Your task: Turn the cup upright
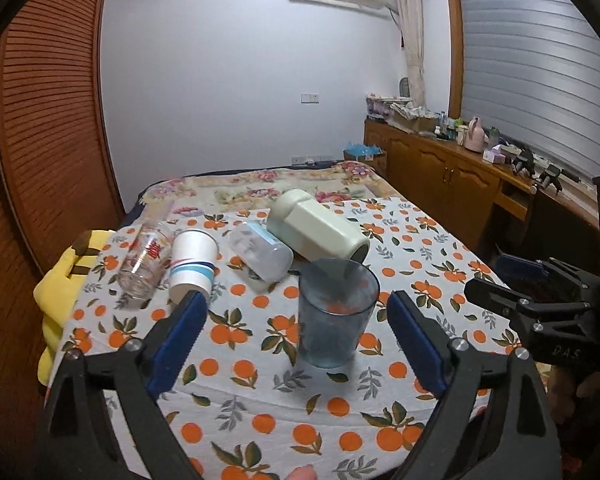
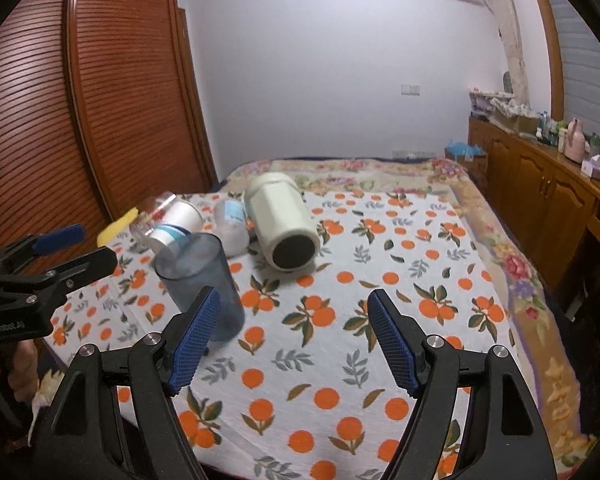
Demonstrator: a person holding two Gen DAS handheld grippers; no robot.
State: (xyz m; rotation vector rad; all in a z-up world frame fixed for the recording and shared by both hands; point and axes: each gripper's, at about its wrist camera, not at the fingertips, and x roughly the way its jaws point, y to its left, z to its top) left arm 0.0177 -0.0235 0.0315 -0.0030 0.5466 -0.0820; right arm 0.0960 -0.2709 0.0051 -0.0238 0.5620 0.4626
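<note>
A translucent blue cup stands upright, mouth up, on the orange-print cloth; it also shows in the right wrist view. My left gripper is open, its blue pads either side of the cup and not touching it. My right gripper is open and empty, to the right of the cup. A pale green cup lies on its side behind it, as do a frosted cup, a white paper cup and a clear glass.
The cloth covers a bed with a floral blanket behind. A yellow cushion lies at the left edge. A louvred wooden wardrobe stands left, a cluttered wooden sideboard right. The right gripper shows at the left view's right edge.
</note>
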